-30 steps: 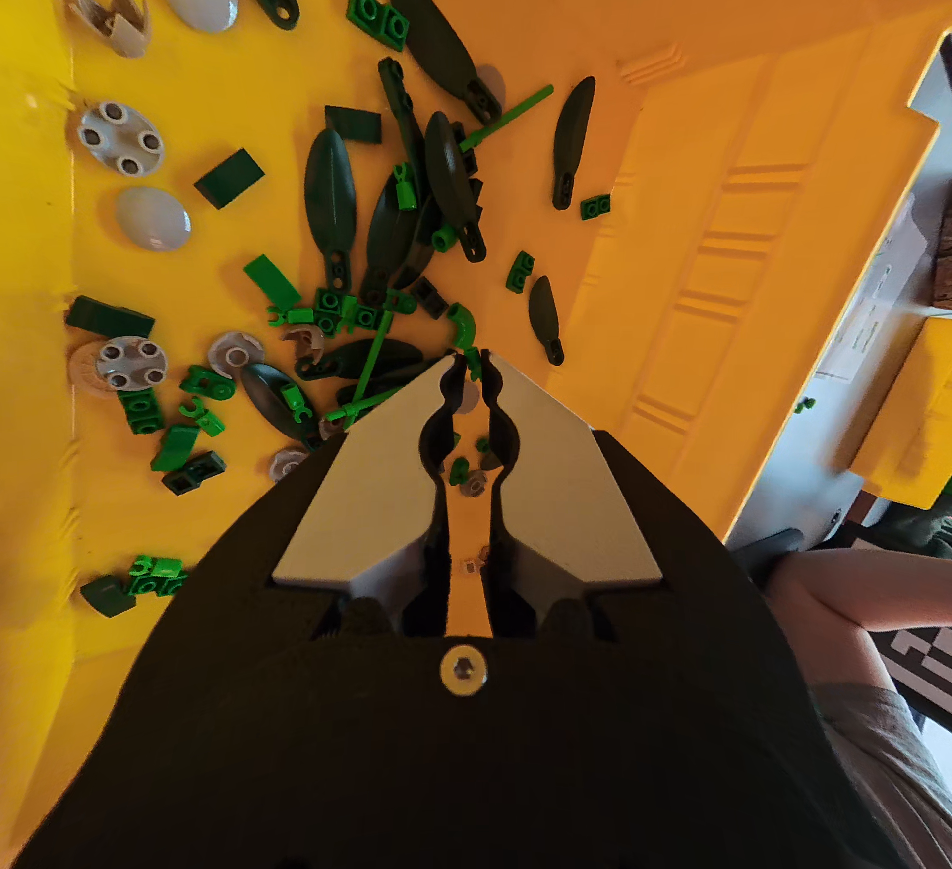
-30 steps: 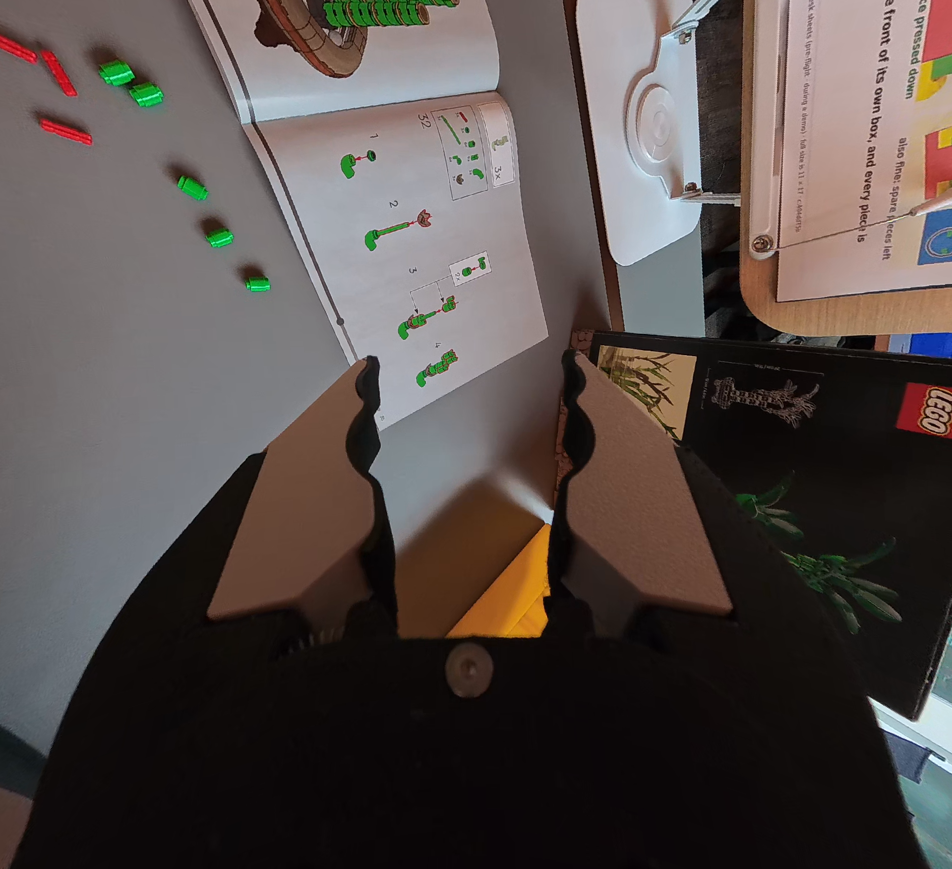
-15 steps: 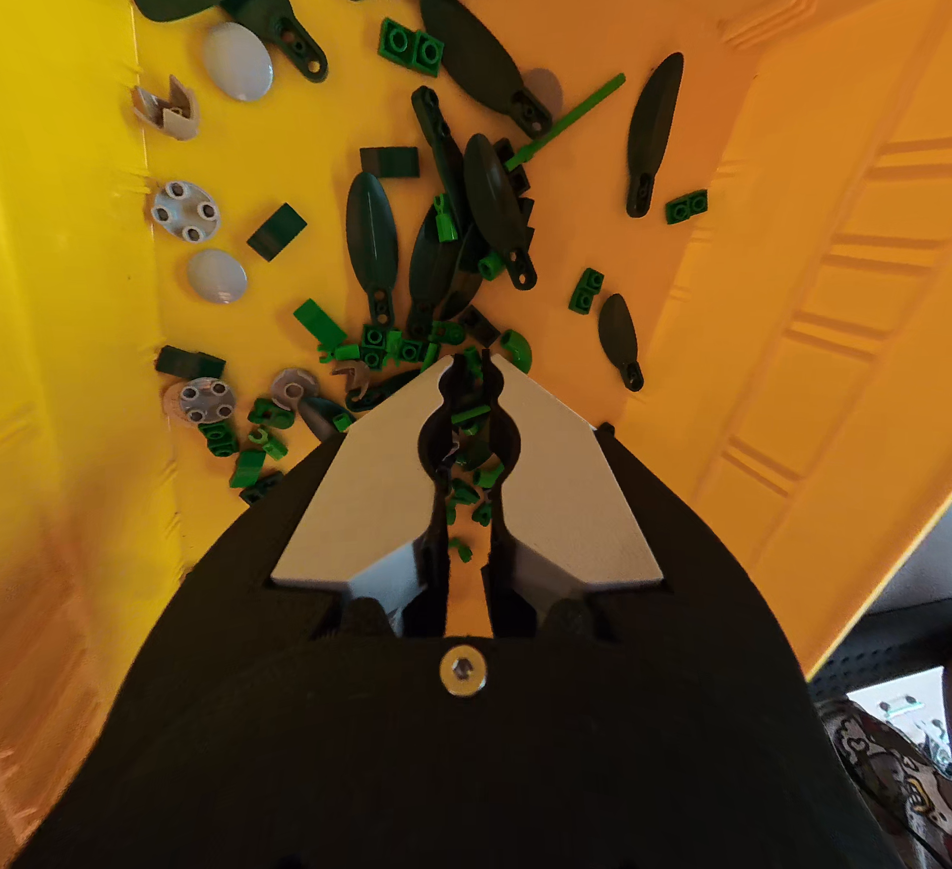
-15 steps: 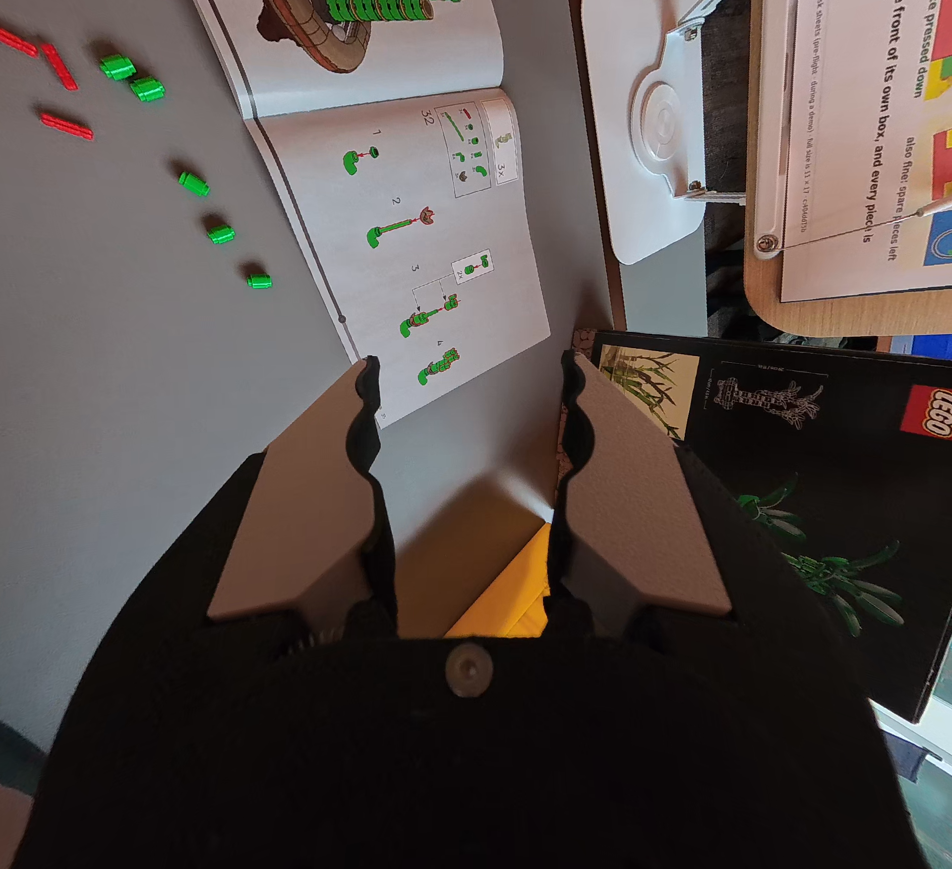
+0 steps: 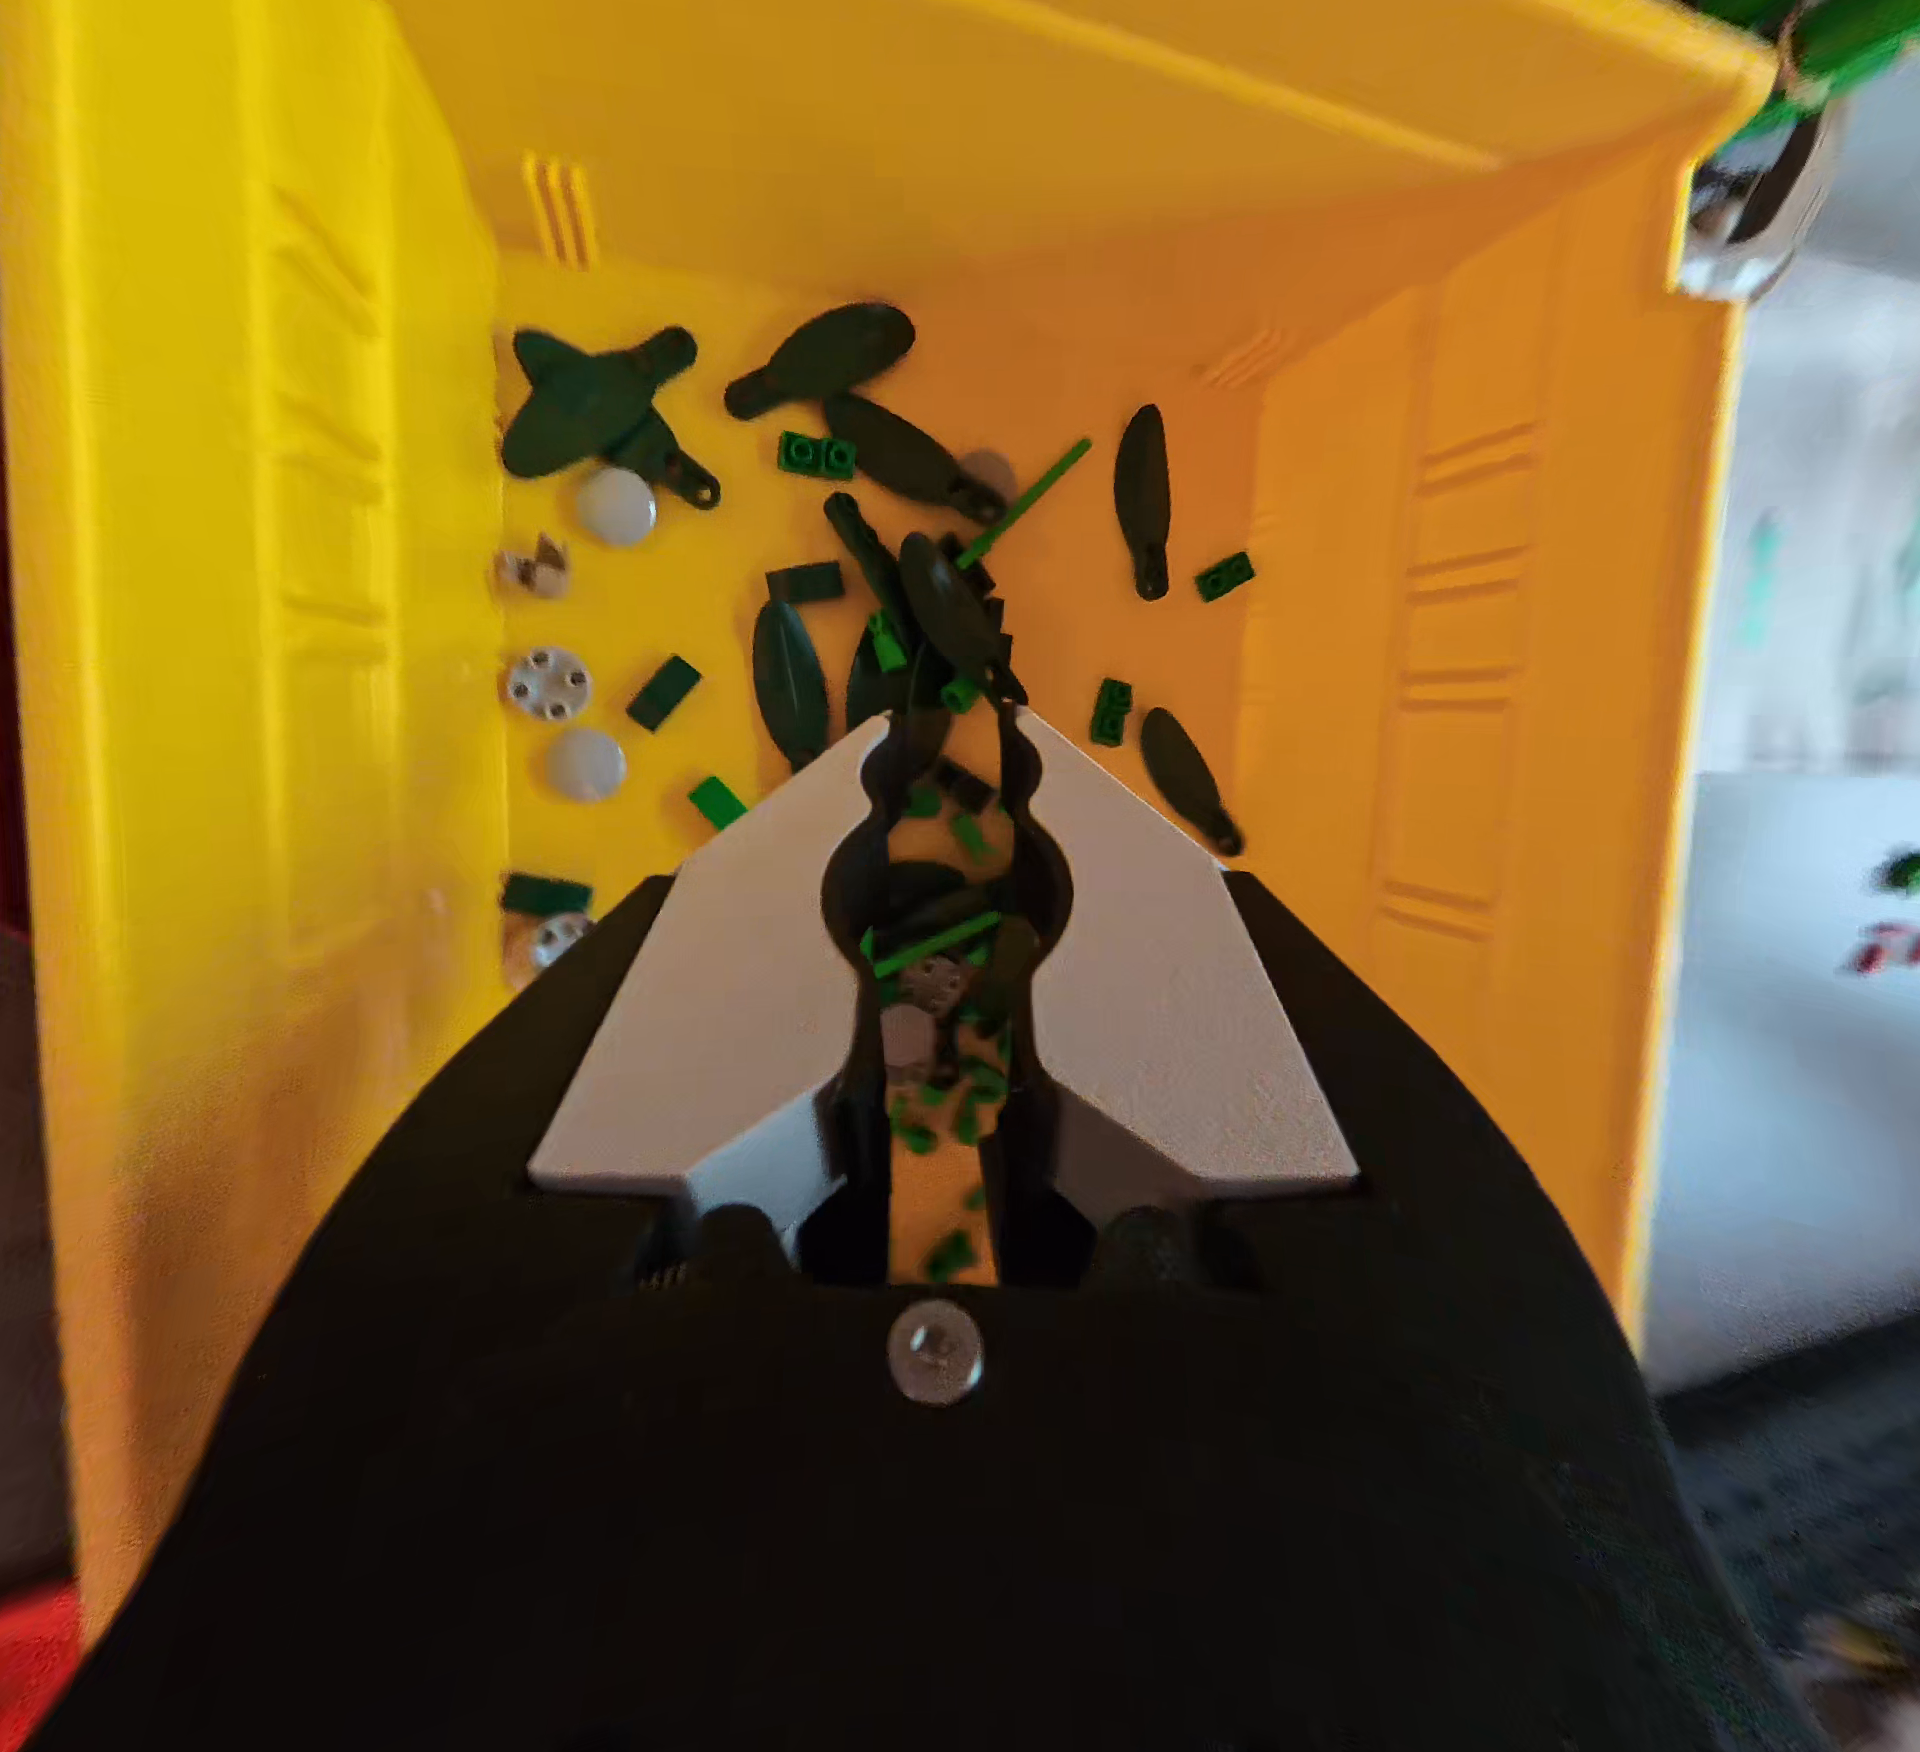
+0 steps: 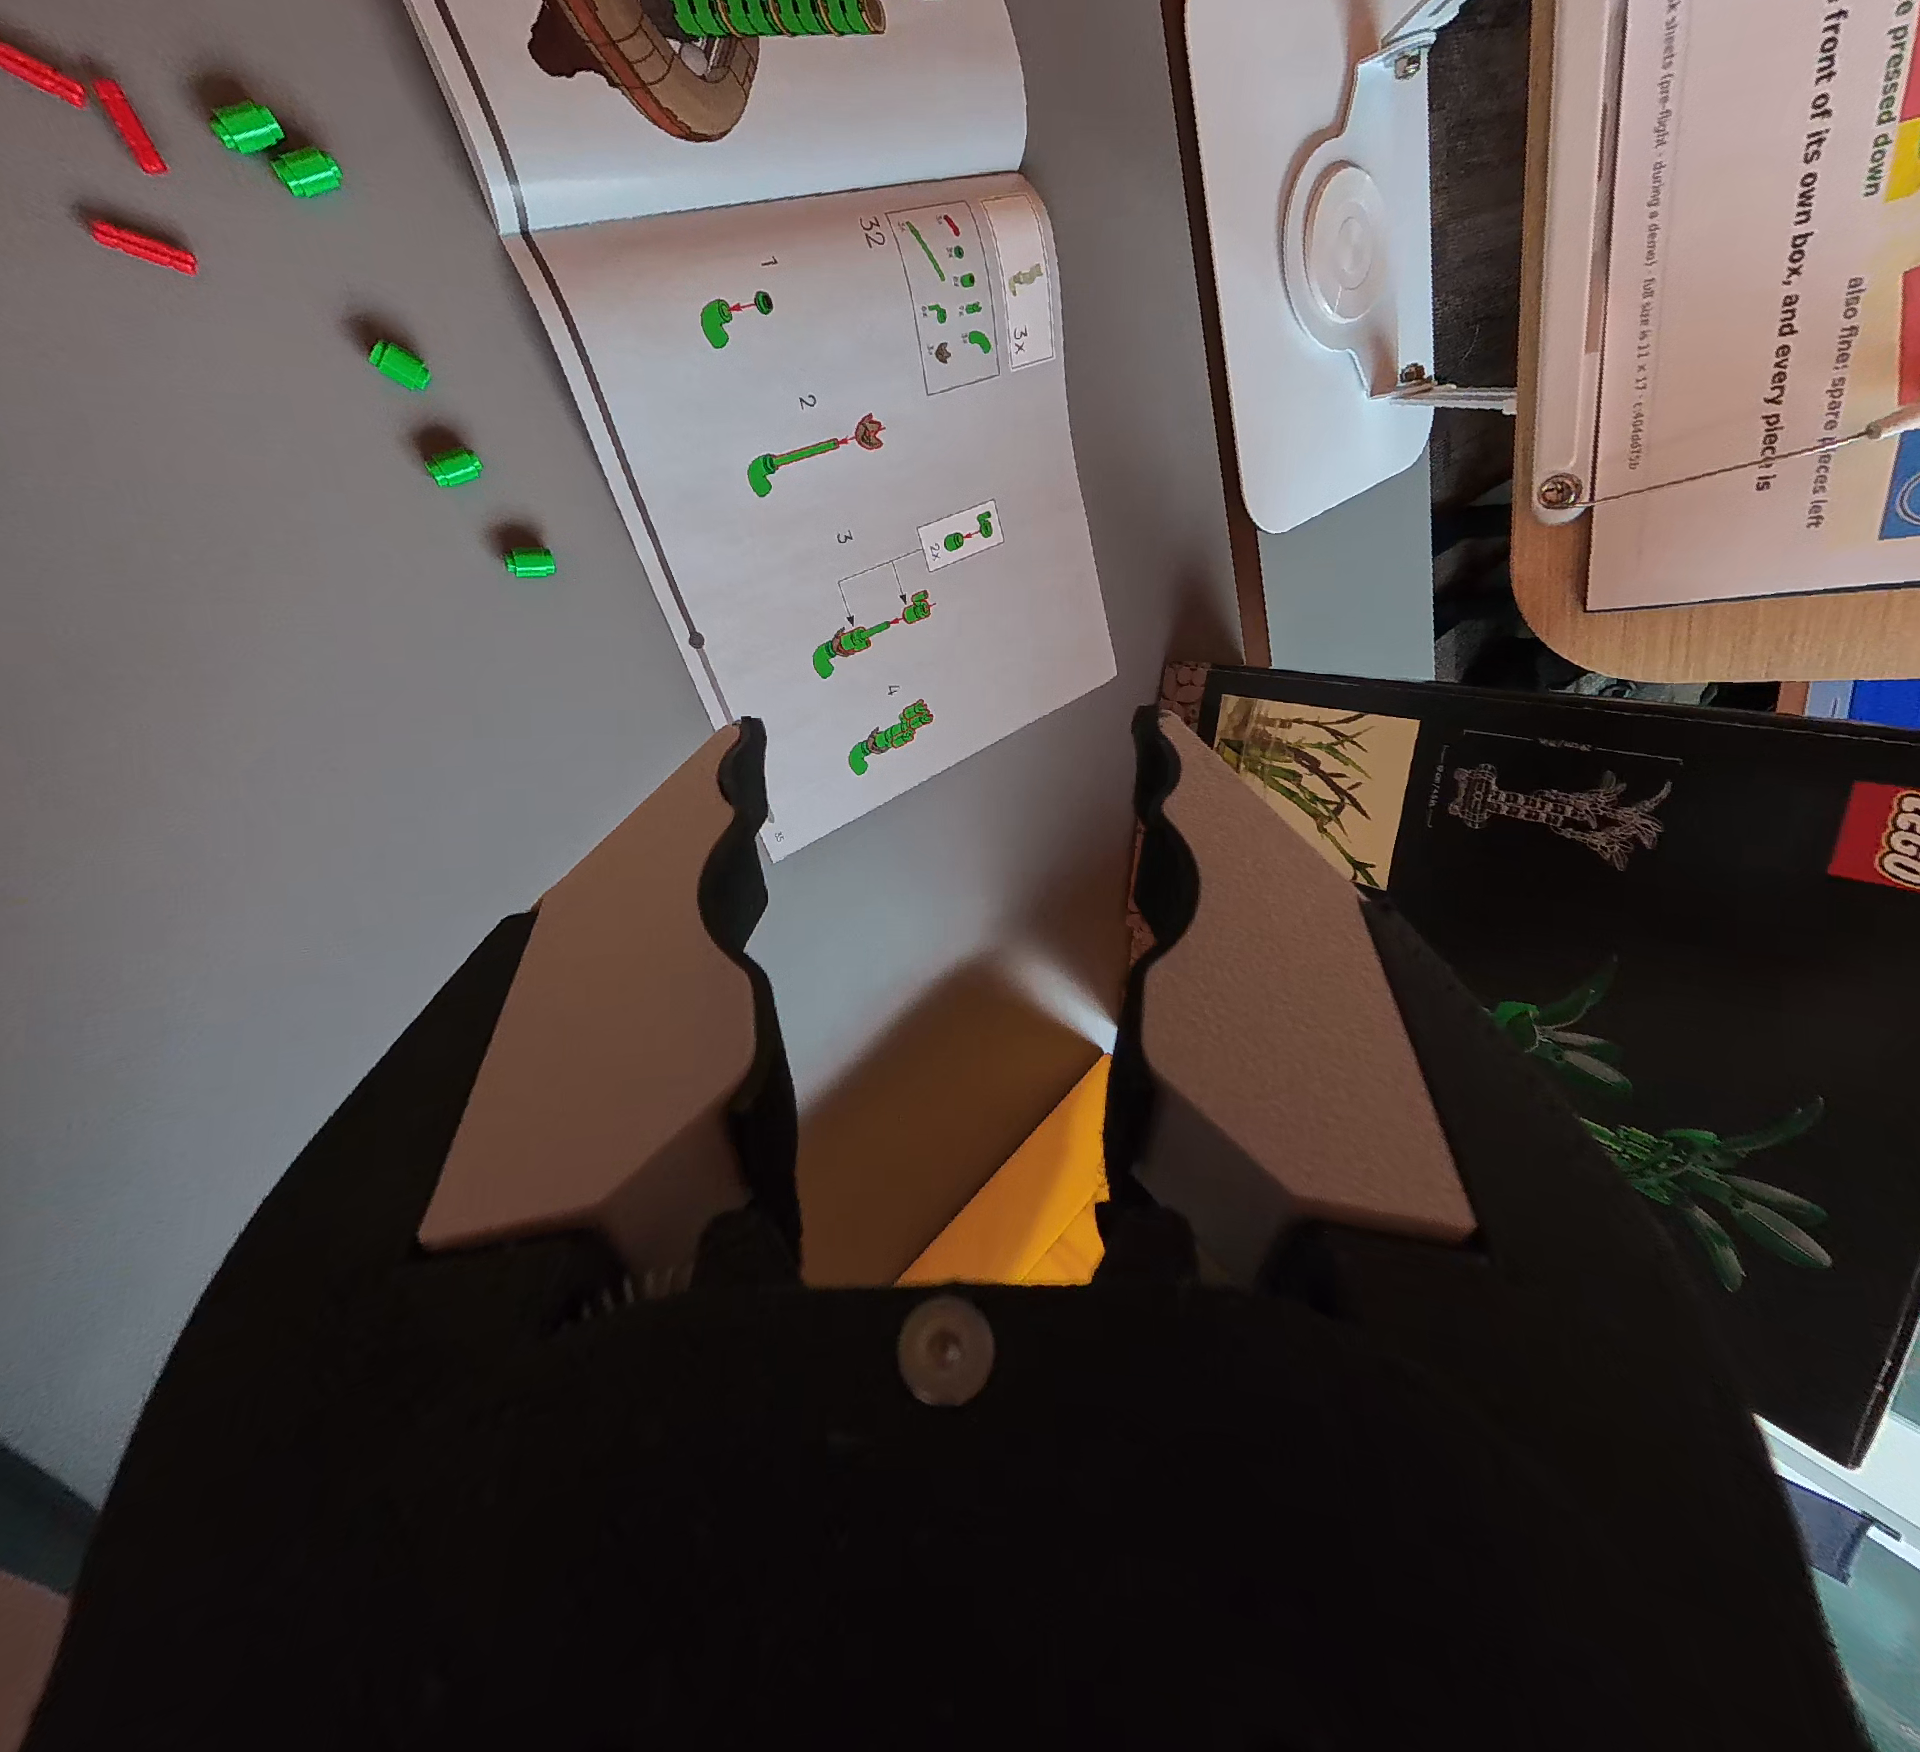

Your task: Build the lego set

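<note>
Inside the yellow bin [image 5: 260,559], walled on three sides, the left hand-held gripper [image 5: 948,715] is seen nearly closed above scattered green pieces [image 5: 894,622] pointing every way, gripping nothing visible, while the right hand-held gripper [image 6: 940,736] is held wide open and empty above bare counter [image 6: 260,767] at the open booklet [image 6: 831,414] edge.

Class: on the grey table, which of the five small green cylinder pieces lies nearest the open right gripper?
The lowest green cylinder piece in the row lies nearest the right gripper; the other four sit farther away, towards the red rods.
</note>
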`<state>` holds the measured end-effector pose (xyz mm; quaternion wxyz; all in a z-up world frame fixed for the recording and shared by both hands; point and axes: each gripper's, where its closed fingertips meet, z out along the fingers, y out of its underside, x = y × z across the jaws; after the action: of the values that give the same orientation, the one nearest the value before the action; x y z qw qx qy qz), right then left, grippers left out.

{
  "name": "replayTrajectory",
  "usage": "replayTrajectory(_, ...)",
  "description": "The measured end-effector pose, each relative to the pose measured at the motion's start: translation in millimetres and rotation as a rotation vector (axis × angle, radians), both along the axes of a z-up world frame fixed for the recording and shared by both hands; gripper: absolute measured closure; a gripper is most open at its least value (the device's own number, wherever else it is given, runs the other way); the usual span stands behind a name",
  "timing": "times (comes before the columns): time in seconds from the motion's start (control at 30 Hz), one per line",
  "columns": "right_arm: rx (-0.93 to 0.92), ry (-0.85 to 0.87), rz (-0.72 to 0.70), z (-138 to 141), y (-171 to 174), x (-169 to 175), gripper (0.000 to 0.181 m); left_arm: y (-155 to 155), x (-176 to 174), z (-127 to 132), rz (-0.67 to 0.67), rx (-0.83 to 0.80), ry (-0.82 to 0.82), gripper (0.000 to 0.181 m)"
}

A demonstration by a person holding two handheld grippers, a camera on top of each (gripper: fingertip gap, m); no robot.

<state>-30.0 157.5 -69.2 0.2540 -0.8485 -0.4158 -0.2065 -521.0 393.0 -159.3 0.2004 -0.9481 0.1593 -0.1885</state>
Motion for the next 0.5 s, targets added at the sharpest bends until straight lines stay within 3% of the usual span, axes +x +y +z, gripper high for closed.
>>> replayTrajectory(0.1,0.001,0.000,0.000,0,-1,0,0.110,-3,-5,-7,-0.193,0.125,0.162,0.158)
replayTrajectory(0.23,0.001,0.003,-0.002,0,0,1,0.110,-3,3,-3,-0.363,0.304,0.325,0.165)
replayTrajectory(0.37,-0.001,-0.001,0.000,0,0,1,0.110,-12,10,-17,-0.459,0.272,0.386,0.167)
replayTrajectory(0.5,0.006,0.004,-0.001,2,-1,2,0.111,-13,12,-29,-0.489,0.250,0.399,0.153)
